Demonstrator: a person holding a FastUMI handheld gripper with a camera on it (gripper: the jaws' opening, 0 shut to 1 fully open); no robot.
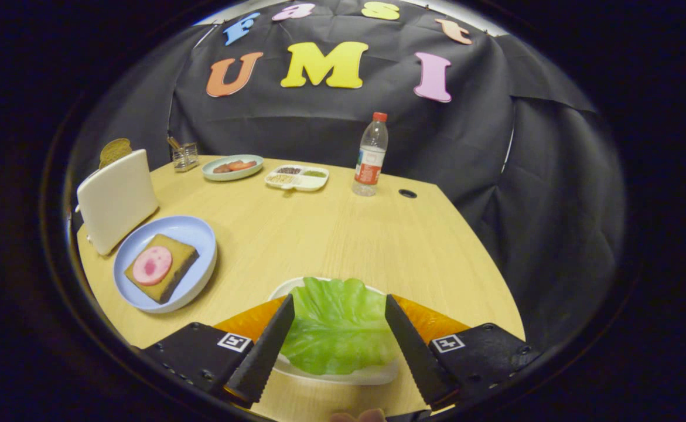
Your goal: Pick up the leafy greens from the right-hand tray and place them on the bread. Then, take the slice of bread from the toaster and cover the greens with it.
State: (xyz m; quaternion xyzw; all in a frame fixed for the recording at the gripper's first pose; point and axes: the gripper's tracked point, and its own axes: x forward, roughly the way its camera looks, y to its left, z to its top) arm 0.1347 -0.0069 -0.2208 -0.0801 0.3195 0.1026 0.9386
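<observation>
While we are hovering the gripper (339, 319) with fingers spread wide, bread (161, 266) is waiting ahead to our left; between the fingers the leafy greens (338, 328) are lying on their tray (343, 375), likely light, limp and tearable, so we are favouring the thicker middle rib

Background clutter on the far side of the wooden table (343, 234)

A water bottle (371, 155) with a red cap is stood upright at the far edge, just left of a small round hole (407, 193) in the tabletop. A divided white dish (296, 177) of toppings is set to its left, then a pale plate (232, 167) with reddish slices, and a small clear holder (185, 156) is seen furthest left.
</observation>
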